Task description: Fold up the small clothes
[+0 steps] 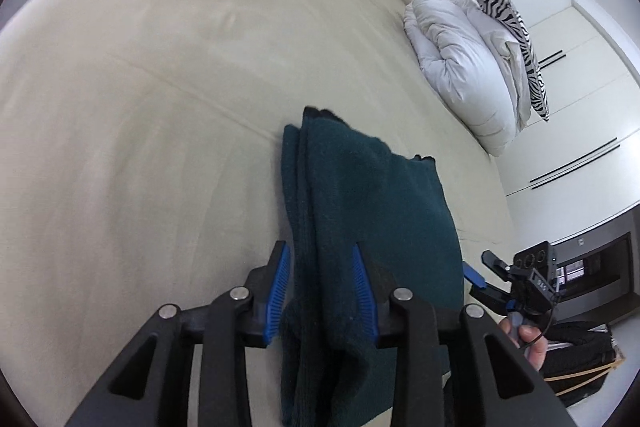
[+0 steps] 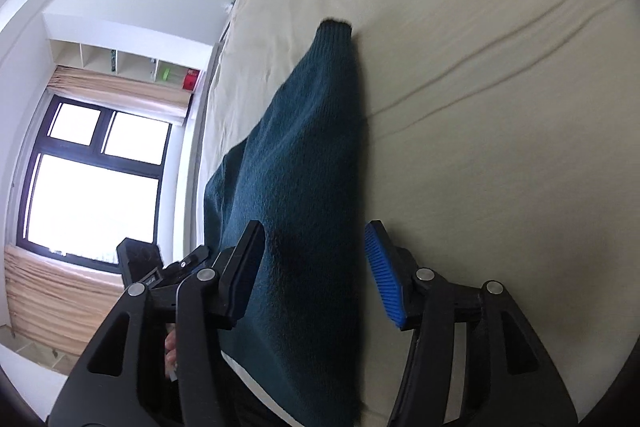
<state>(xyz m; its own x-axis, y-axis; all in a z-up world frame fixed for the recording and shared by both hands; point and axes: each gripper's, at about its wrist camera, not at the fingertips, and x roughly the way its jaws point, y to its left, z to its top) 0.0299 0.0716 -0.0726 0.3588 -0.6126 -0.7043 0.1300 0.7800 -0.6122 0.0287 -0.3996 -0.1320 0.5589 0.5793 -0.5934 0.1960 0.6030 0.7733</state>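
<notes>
A dark teal knitted garment (image 1: 372,203) lies folded on the cream bed sheet (image 1: 160,87). My left gripper (image 1: 322,279) is open, its blue pads either side of the garment's near fold. In the right wrist view the same garment (image 2: 304,167) runs away from me, a sleeve end at the far tip. My right gripper (image 2: 316,267) is open, the garment lying between its jaws. The right gripper also shows at the right edge of the left wrist view (image 1: 484,275).
A white duvet (image 1: 460,63) and a zebra-striped pillow (image 1: 516,39) sit at the head of the bed. White wardrobe doors (image 1: 580,99) stand beyond. A window (image 2: 92,183) with beige curtains is left of the bed edge.
</notes>
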